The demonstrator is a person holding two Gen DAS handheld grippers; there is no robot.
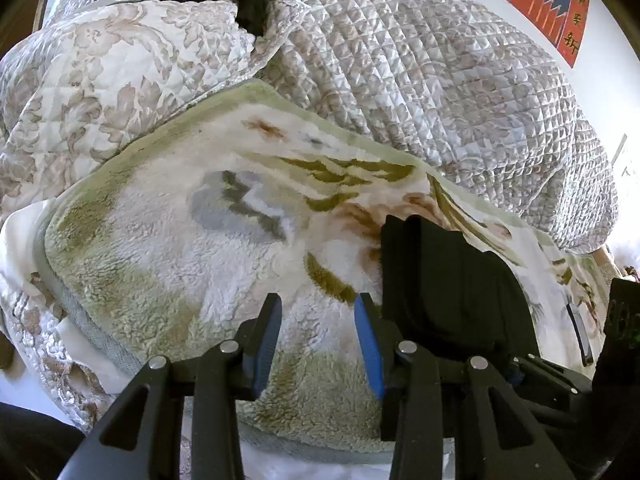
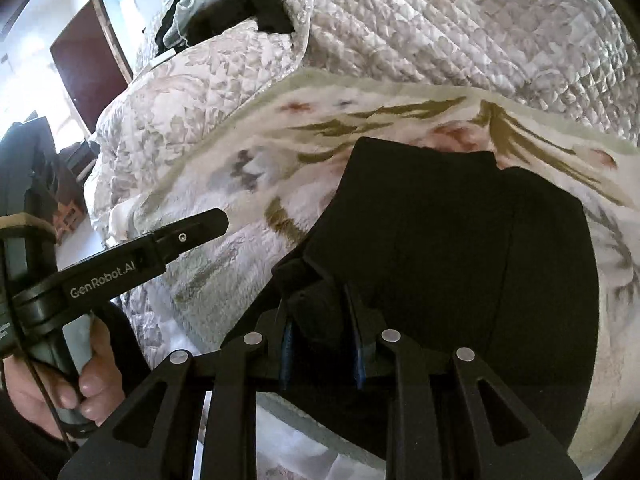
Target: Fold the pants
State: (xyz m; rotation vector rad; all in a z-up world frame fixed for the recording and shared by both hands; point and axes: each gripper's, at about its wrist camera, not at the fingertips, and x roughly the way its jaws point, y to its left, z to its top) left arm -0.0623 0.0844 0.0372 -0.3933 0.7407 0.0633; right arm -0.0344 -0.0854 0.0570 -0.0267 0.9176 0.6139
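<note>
black pants (image 2: 460,248) folded on fleece blanket (image 1: 168,248), near edge bunched between right gripper (image 2: 320,344) pads, pinched; left gripper (image 1: 318,344) spread, empty, just left of pants.

left gripper (image 1: 318,310): jaws apart, nothing between | right gripper (image 2: 320,312): jaws clamped on black cloth

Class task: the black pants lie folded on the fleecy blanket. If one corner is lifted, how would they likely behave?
The pants would probably droop: the bunch in the right gripper already crumples. They look thin, so likely light. The fleecy blanket may grip them, so a push would likely wrinkle rather than slide them.
</note>
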